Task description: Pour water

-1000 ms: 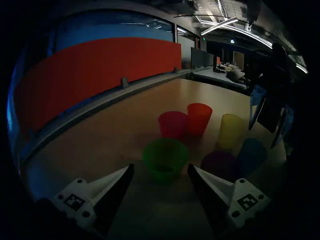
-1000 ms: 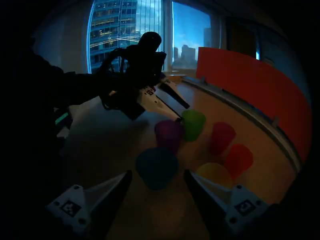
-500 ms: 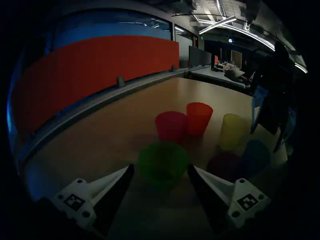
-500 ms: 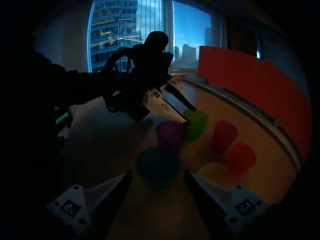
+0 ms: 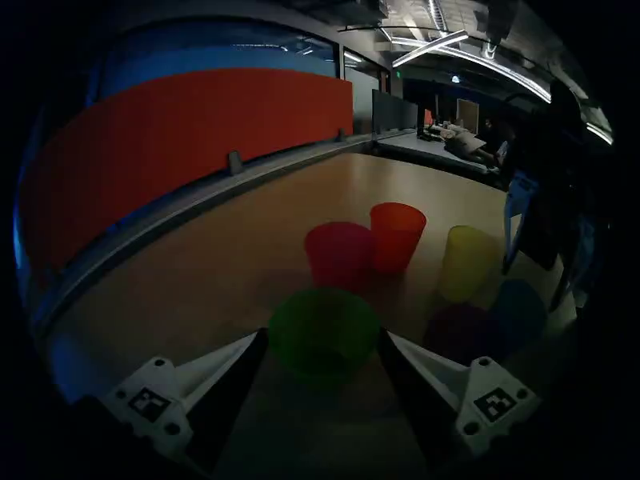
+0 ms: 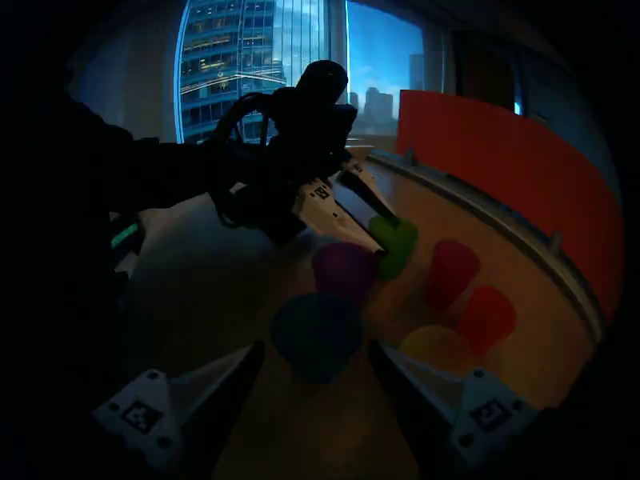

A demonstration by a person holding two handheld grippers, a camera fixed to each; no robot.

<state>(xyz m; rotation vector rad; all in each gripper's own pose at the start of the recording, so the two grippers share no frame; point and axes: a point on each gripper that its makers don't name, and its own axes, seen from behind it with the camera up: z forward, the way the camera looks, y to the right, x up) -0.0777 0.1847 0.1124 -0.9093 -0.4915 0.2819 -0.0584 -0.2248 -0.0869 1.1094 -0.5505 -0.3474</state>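
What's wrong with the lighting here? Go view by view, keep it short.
Left gripper view: underexposed, the green cup murky, the ceiling strip lights bright. Right gripper view: backlit by the bright window, so the person's arm is a black silhouette and the blue cup reads almost black.

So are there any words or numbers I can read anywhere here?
No words or numbers can be read.
Left tongs: black-and-white square patterns on the fingers, not letters.
Right tongs: same kind of patterns.
Green cup: plain, no print seen in the dim light.
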